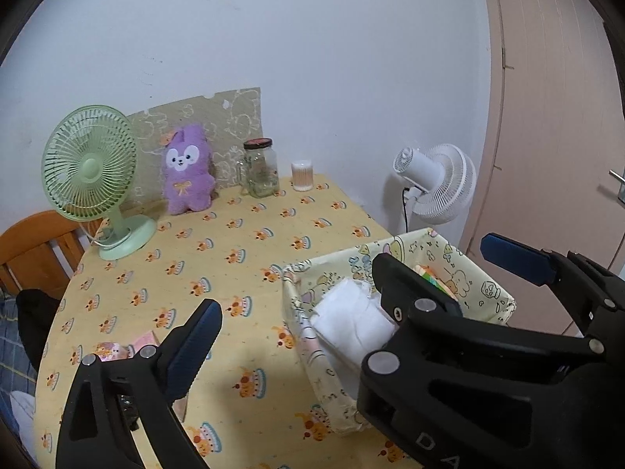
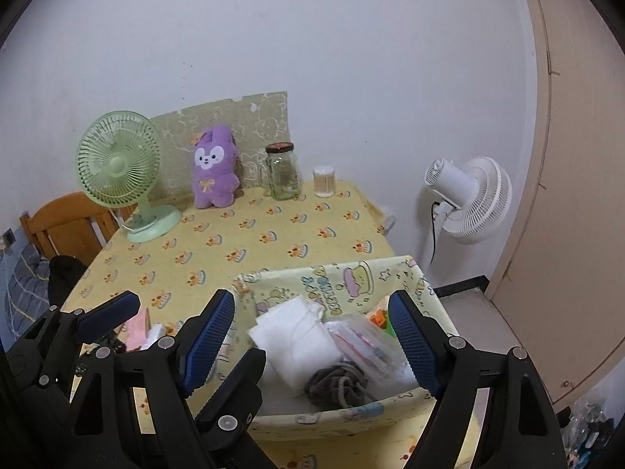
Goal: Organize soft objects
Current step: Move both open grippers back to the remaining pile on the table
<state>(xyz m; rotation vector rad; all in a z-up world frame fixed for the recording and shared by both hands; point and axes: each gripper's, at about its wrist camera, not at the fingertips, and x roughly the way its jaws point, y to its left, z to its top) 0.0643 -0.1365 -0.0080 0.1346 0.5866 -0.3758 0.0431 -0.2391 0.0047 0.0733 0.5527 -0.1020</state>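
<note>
Right claw (image 2: 312, 346): released, blue pads spread wide, nothing between them. It hangs over the fabric basket (image 2: 351, 273), which sits at the near right edge of the surface (image 2: 250, 242). Directly ahead of and below this claw, inside the basket, lie a folded white cloth (image 2: 293, 336), a grey knitted bundle (image 2: 336, 387), a clear plastic packet (image 2: 363, 340) and something orange and green (image 2: 381, 318) partly hidden behind the right pad.

Left claw (image 1: 351, 285): also released and empty. Its near finger (image 1: 195, 348) stands over the surface to the left of the basket; the far one reaches past the basket's far side. A pink and white item (image 1: 121, 348) lies on the cloth just beside that near finger, mostly hidden by the claw body; its kind cannot be determined.

Further out, at the back of the surface against the wall panel, a purple plush rabbit (image 1: 187, 172) sits upright, its long axis vertical. It lies between a green desk fan (image 1: 91, 172) on its left and a glass jar (image 1: 261, 168) on its right, with a cotton-swab tub (image 1: 302, 175) beyond the jar.

Assessment: the plush appears to be the soft object not yet in the basket. It lies well apart from both claws, straight ahead and to the left. The left claw looks the nearer and is on the matching side; a reach would need to close across the plush's narrow width, clear of fan and jar. A white floor fan (image 2: 468, 199) stands off the surface.
</note>
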